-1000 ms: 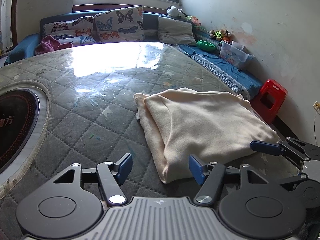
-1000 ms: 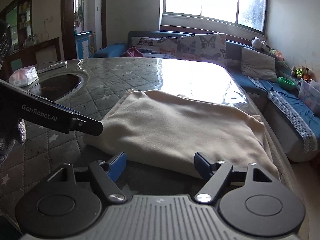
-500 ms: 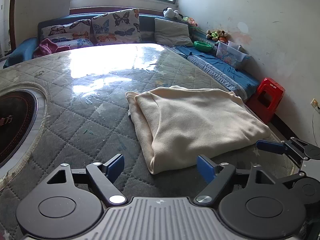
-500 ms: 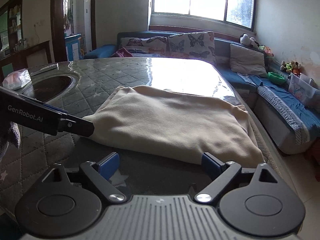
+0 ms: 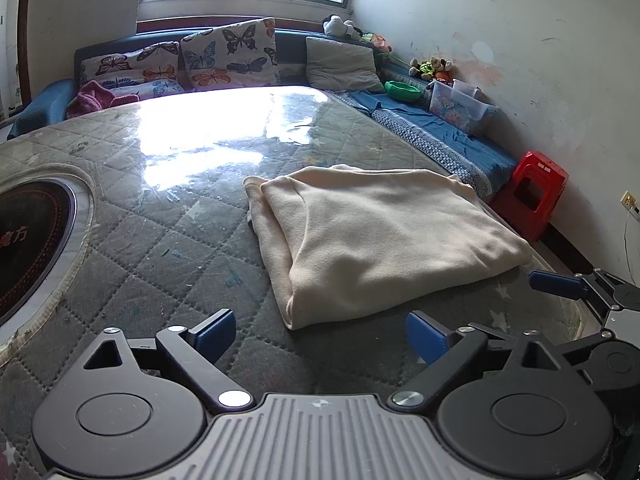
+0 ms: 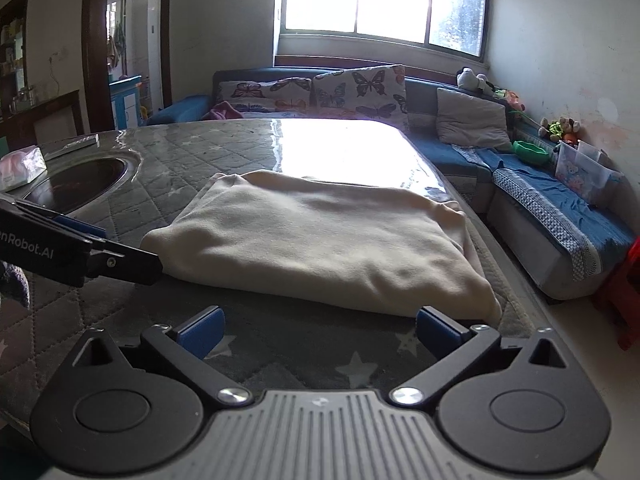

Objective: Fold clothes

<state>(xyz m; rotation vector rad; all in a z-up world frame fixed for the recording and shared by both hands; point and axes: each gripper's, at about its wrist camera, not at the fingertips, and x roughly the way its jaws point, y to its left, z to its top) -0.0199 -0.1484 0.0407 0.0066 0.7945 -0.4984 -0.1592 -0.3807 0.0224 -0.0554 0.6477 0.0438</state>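
A cream garment (image 5: 380, 236) lies folded into a thick rectangle on the grey quilted table (image 5: 168, 248). My left gripper (image 5: 320, 336) is open and empty, a little short of the fold's near left corner. My right gripper (image 6: 318, 330) is open and empty, just short of the garment's (image 6: 320, 240) near edge. In the left wrist view the right gripper (image 5: 580, 292) shows at the right edge. In the right wrist view the left gripper's arm (image 6: 80, 252) shows at the left, close to the garment's corner.
A round dark inset (image 5: 28, 240) sits in the table at the left. A tissue pack (image 6: 20, 166) lies at the far left. A blue sofa with butterfly cushions (image 5: 224, 56) and toys runs behind. A red stool (image 5: 532, 192) stands right of the table.
Both grippers have drawn back from the folded garment and opened wider. The garment lies still.
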